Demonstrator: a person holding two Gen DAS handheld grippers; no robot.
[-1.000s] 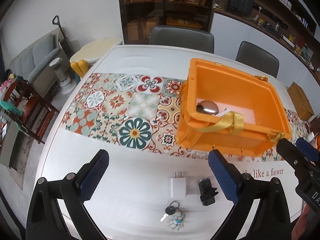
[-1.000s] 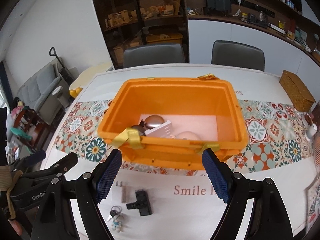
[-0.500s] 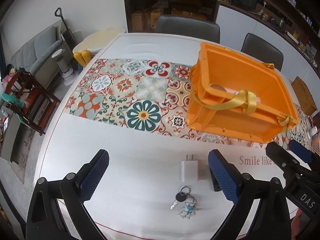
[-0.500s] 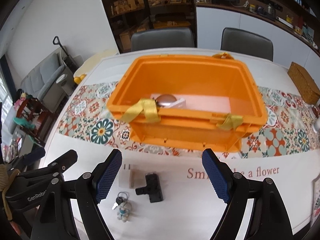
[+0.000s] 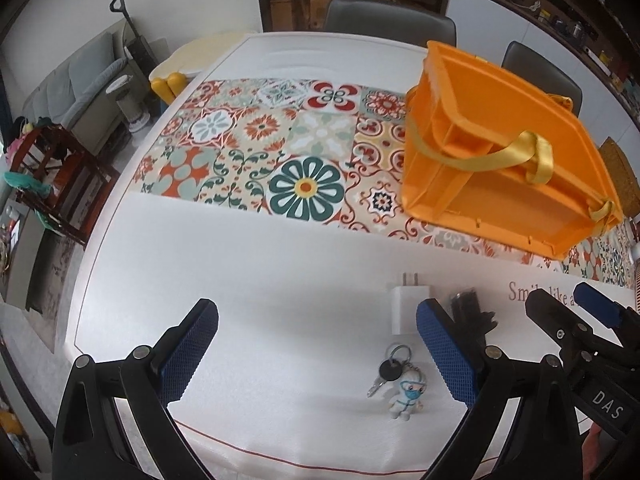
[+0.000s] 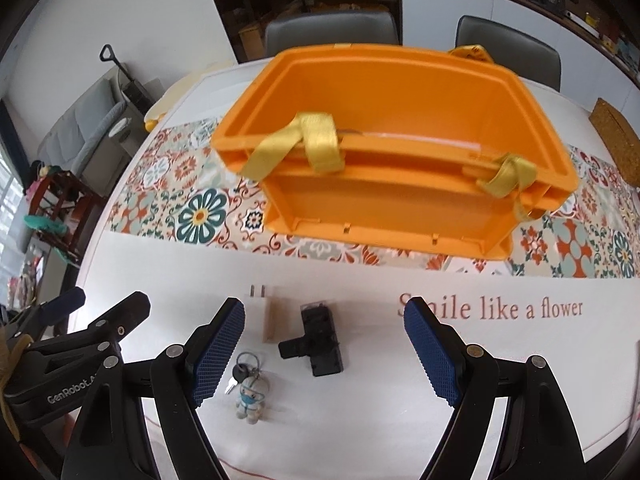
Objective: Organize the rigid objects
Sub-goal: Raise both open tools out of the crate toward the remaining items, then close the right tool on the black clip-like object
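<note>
Blue-padded right gripper [image 6: 324, 348] gapes wide, seemingly empty, above table [image 6: 400, 380].

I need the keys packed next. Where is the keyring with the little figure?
The keyring lies on the white table near its front edge, just in front of the white charger and left of the black clip.

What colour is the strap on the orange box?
Yellow strap, clearest in the right wrist view.

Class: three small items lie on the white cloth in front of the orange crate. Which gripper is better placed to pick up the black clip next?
Probably the right gripper: the black clip lies between its open fingers, while the left gripper frames bare cloth.
</note>
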